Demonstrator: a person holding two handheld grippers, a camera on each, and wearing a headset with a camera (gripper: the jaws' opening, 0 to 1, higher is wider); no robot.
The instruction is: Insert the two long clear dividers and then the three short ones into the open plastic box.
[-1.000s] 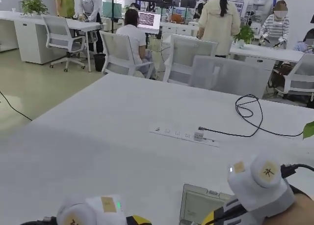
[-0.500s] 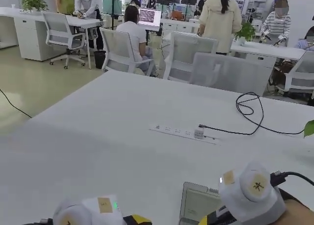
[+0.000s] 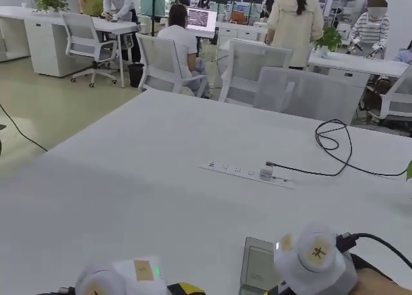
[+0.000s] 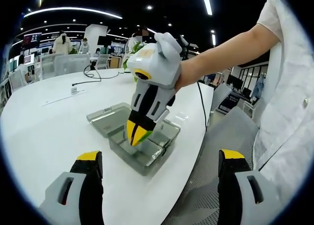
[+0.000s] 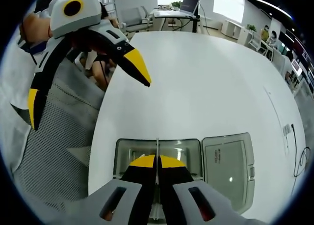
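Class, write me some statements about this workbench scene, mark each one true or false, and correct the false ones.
1. The right gripper has its jaws shut on a thin clear divider above the open box. True.
2. The left gripper has its jaws shut. False: they stand wide open.
3. The lid is closed over the box. False: it lies open beside the box.
4. A black cable lies on the white table. True.

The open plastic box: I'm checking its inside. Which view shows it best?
The right gripper view: it looks down into the open plastic box, base and lid, past the right hand-held gripper shut on a clear divider. The left gripper view shows the box side-on; the head view, a lid corner.
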